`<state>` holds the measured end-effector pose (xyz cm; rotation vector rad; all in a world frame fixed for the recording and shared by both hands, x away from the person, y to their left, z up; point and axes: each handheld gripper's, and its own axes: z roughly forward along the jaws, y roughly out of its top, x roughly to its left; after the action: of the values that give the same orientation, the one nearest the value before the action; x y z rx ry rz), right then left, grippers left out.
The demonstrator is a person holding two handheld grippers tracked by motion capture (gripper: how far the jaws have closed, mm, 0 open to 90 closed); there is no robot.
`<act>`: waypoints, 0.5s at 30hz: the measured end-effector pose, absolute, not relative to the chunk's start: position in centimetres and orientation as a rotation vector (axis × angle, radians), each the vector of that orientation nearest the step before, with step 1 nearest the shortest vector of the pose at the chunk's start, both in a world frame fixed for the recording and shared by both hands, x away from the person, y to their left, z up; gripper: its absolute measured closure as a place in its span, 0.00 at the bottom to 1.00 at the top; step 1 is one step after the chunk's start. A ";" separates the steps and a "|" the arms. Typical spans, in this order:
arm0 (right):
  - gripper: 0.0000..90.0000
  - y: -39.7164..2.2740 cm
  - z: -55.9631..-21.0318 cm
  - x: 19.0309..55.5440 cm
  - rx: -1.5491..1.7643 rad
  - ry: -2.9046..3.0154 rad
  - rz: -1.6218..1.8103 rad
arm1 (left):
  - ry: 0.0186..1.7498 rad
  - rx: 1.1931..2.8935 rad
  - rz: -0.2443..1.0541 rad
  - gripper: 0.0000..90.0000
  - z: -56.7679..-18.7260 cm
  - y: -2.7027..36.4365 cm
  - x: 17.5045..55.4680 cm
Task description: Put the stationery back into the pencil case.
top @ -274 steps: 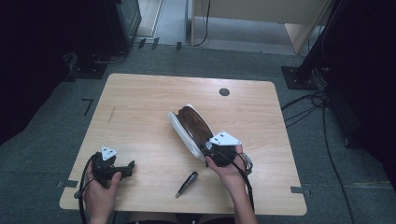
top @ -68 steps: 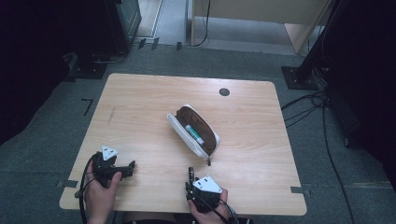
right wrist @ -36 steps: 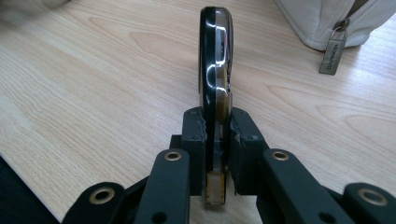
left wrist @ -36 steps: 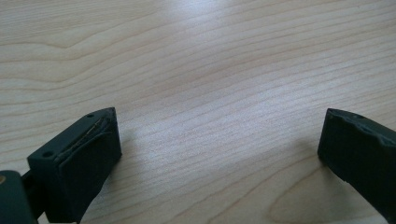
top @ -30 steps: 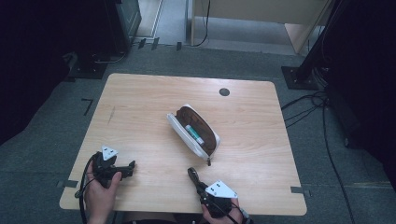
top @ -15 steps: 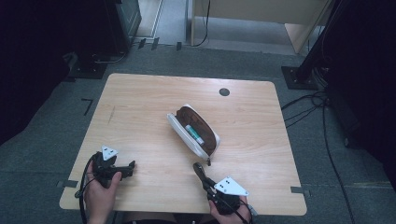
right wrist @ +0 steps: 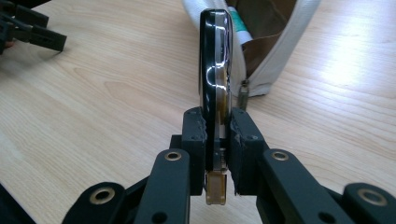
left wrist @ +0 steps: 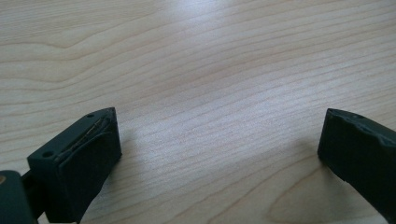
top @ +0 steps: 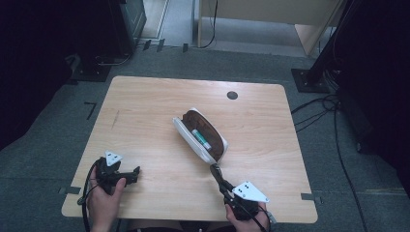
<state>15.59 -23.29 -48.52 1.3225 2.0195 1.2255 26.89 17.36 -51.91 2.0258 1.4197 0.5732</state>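
High view: your right gripper [top: 217, 175] clamps a black pen [top: 215, 173] just beside the open pouch [top: 200, 135]'s near end. Left gripper view: your left gripper [left wrist: 219, 144] gapes wide over bare table [left wrist: 210, 70]. Right gripper view: pen tip points at the pouch [right wrist: 271, 56].

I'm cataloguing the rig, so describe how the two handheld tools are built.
Both are black. The left tool and the right tool each carry a pale grey three-cornered plate on top, and a black cable trails from the left one. The right gripper view shows linked bars with round metal pivots; the fingers are blocky with flat dark pads.
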 end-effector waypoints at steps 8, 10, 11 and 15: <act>0.87 -24.3 -48.1 15.7 1.344 1.983 1.211 | 1.420 2.026 0.573 0.00 -51.9 17.4 26.9; 0.87 -24.6 -47.9 15.9 1.351 1.975 1.208 | 1.419 2.026 0.573 0.00 -51.9 17.4 26.9; 0.87 -24.7 -47.8 16.0 1.351 1.971 1.208 | 1.420 2.026 0.573 0.00 -51.9 17.4 26.9; 0.87 -24.9 -47.4 16.5 1.356 1.963 1.200 | 1.419 2.026 0.573 0.00 -51.9 17.4 26.9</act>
<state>16.53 -24.92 -47.42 1.3557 1.9629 1.1998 26.89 17.36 -51.91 2.0262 1.4195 0.5733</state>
